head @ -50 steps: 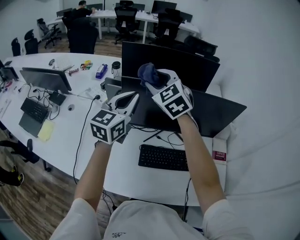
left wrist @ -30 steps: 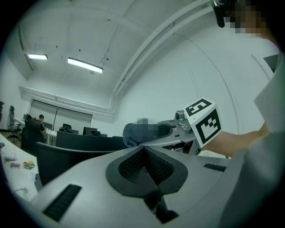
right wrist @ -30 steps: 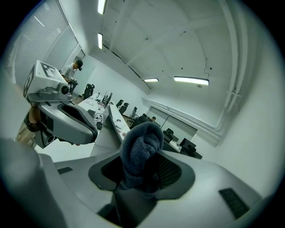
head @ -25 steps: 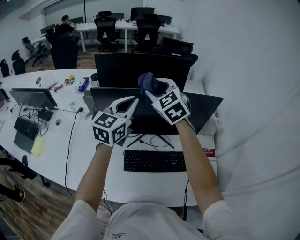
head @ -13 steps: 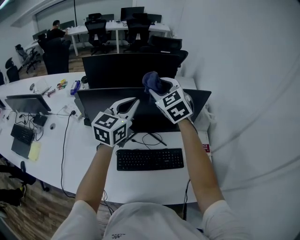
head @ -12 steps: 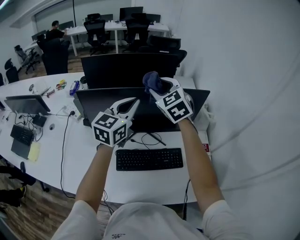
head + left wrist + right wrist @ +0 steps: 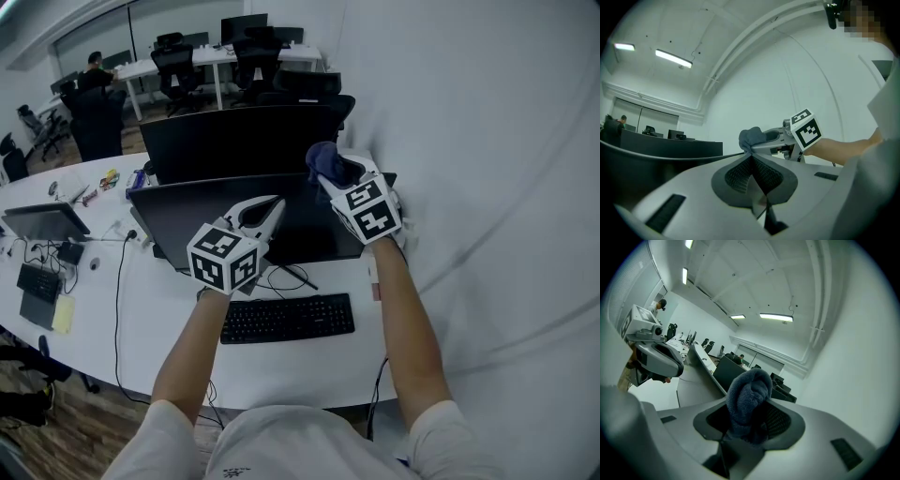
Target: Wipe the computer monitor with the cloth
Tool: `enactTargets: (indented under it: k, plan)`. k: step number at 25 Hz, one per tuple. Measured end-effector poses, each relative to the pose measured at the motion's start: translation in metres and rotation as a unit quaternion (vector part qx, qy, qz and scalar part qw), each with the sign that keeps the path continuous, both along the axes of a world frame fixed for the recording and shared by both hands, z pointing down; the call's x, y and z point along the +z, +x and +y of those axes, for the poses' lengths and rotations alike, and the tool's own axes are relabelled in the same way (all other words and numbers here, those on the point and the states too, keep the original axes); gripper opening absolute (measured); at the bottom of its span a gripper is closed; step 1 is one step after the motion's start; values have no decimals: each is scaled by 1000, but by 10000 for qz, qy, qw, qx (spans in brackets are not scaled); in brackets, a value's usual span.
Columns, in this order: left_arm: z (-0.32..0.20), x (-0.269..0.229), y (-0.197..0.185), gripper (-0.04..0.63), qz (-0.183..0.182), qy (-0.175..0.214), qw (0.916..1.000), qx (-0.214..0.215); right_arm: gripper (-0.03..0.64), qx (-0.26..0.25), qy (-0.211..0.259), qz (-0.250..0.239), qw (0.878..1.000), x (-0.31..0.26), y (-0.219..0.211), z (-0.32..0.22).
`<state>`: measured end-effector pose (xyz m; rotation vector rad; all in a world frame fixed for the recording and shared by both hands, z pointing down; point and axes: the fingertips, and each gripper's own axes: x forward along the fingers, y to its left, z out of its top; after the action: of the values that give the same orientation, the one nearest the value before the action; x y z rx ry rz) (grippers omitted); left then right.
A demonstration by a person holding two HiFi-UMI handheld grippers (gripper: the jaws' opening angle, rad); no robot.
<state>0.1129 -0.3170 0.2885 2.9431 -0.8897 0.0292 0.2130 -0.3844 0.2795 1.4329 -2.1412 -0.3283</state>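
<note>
Currently, the right tool [image 7: 330,172] is clamped on a dark blue cloth [image 7: 323,157]. In the right gripper view the cloth is bunched between the two jaws and bulges out past their tips as a rounded wad.

In the head view, the right tool is raised at the upper right end of the near monitor [image 7: 197,214], and the cloth sits at the monitor's top edge. Whether the cloth touches the screen cannot be determined.

The left tool [image 7: 272,202] is held in front of the lower middle of the same monitor, to the left of and below the right tool. Its jaws are pressed together with nothing between them. In the left gripper view the closed tips point toward the cloth-bearing tool.

The monitor stands on a white surface [image 7: 141,319]. A black keyboard [image 7: 287,319] lies in front of the monitor, beneath both forearms. A second monitor [image 7: 239,141] stands just behind the first.
</note>
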Motion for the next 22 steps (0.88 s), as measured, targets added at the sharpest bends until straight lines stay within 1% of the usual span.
enactTargets:
  k: [7,11,16,22]
  plan:
    - [6,4,42,11,-80,-31,9997,239,198,313,23,-353,9989,2,57,7]
    - [8,7,60,11,-125,-56,9995,270,198,442,78,-473,9979,2,84,10]
    - [12,8,81,11,-89,-71,9994,332,198,608,128,-808,9948,1,122,15]
    - [15,14,105,11,-129,-114,9992,370,198,644,201,-1187,9906,-1,148,18]
